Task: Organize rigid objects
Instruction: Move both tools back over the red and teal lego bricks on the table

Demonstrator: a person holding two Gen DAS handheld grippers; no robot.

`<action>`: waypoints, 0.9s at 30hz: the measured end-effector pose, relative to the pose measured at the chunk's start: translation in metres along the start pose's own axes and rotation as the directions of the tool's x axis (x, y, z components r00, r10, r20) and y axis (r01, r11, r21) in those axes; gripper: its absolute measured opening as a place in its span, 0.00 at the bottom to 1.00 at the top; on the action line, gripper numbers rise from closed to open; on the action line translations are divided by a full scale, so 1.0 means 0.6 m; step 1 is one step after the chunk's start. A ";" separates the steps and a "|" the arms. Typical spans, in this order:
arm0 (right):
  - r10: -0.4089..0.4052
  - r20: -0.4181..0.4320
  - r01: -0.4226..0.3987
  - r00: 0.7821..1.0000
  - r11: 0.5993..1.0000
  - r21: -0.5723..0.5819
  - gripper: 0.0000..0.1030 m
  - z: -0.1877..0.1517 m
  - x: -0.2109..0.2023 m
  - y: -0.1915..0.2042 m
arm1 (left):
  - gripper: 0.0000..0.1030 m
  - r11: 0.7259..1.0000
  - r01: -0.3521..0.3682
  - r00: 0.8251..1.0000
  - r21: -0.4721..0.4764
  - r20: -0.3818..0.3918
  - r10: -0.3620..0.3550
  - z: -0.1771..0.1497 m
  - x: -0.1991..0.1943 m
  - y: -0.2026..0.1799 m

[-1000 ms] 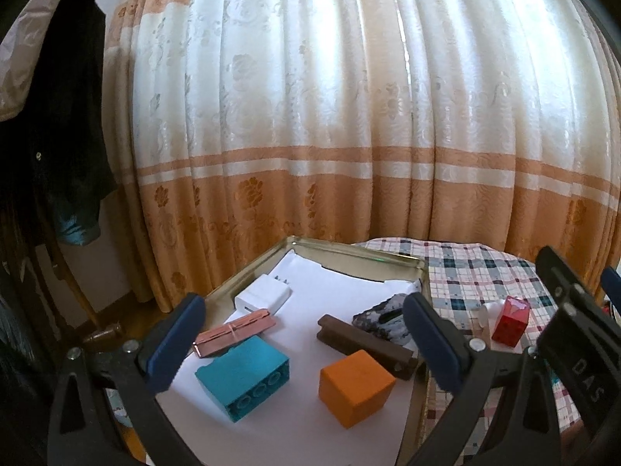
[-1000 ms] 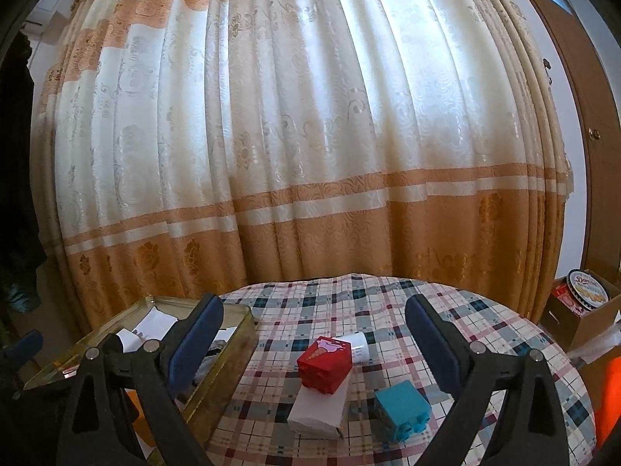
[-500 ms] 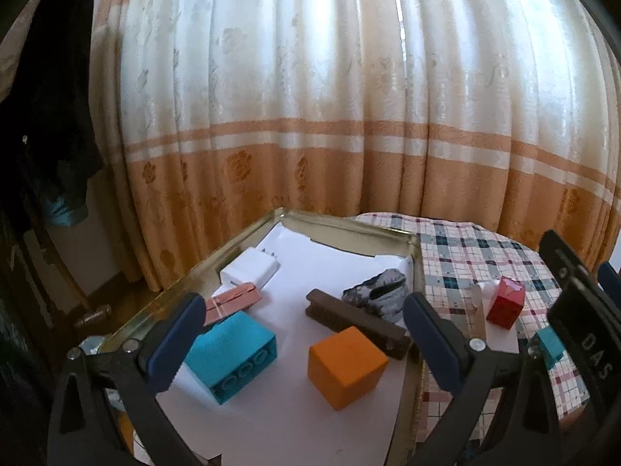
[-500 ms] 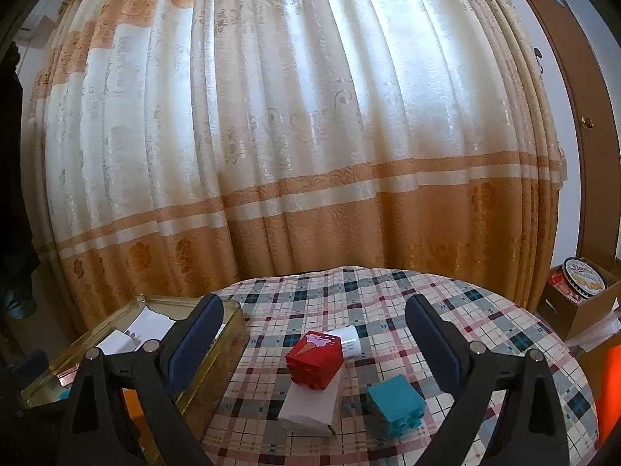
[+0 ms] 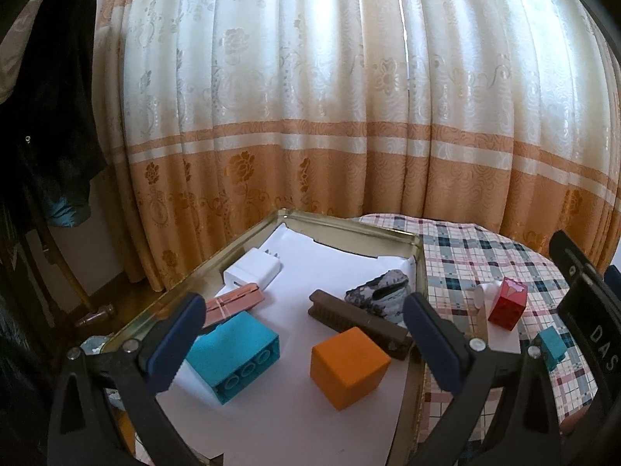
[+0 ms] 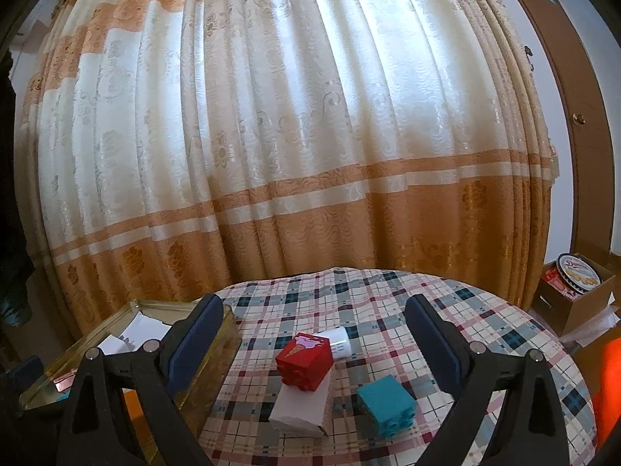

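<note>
Left wrist view looks down into a gold tin tray (image 5: 351, 225) lined with white paper (image 5: 271, 407). The left gripper (image 5: 302, 343) hangs over it with its jaws spread wide and nothing between them. Going from left to right inside the tray, a pink flat bar (image 5: 233, 305) lies near the left wall. Just behind it sits a white charger plug (image 5: 252, 272). In front of the pink bar lies a big teal brick (image 5: 233, 357) with round holes on its side. Next comes a long brown bar (image 5: 359, 324), and an orange cube (image 5: 349, 367) sits just in front of it. A gray speckled rock (image 5: 378, 297) rests against the tray's right wall.

Right wrist view shows the round table with its checked cloth (image 6: 388, 295), and the tray stands at its left side. The right gripper (image 6: 314, 343) hangs over the cloth with its jaws spread wide and holding nothing. A red cube (image 6: 304, 361) sits on top of a white box (image 6: 300, 407). A white tube (image 6: 337, 339) lies just behind the red cube. To the right, a small teal block (image 6: 386, 404) sits on the cloth near the white box. Far right, on the floor, a cardboard box (image 6: 582, 295) holds a round cookie tin (image 6: 576, 270).
</note>
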State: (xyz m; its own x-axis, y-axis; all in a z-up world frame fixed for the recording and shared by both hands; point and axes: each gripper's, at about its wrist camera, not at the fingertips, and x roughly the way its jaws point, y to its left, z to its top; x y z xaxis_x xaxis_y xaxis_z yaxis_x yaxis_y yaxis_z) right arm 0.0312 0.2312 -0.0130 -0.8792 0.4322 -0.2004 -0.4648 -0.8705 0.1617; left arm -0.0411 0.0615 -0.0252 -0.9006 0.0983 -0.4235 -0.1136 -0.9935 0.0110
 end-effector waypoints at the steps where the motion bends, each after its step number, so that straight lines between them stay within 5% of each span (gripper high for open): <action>1: -0.006 0.001 0.006 1.000 1.000 0.000 0.94 0.000 0.000 -0.002 | 1.00 1.000 -0.001 1.000 0.001 0.003 0.001 0.000 -0.001 -0.001; 21: -0.120 0.053 0.113 0.991 0.986 0.122 0.94 0.027 -0.003 -0.113 | 1.00 1.000 0.007 1.000 0.018 0.008 -0.007 -0.003 -0.011 -0.014; 27: -0.169 -0.041 0.174 0.985 0.960 0.218 0.94 0.037 0.016 -0.188 | 1.00 0.996 0.003 0.999 0.089 0.033 -0.006 -0.005 -0.025 -0.047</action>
State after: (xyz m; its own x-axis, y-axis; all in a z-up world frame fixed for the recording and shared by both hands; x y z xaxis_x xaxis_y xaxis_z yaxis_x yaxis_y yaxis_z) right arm 0.0728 0.3385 -0.0118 -0.7830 0.5629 -0.2647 -0.6221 -0.7097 0.3307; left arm -0.0230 0.0877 -0.0221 -0.9131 0.1065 -0.3937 -0.1536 -0.9840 0.0900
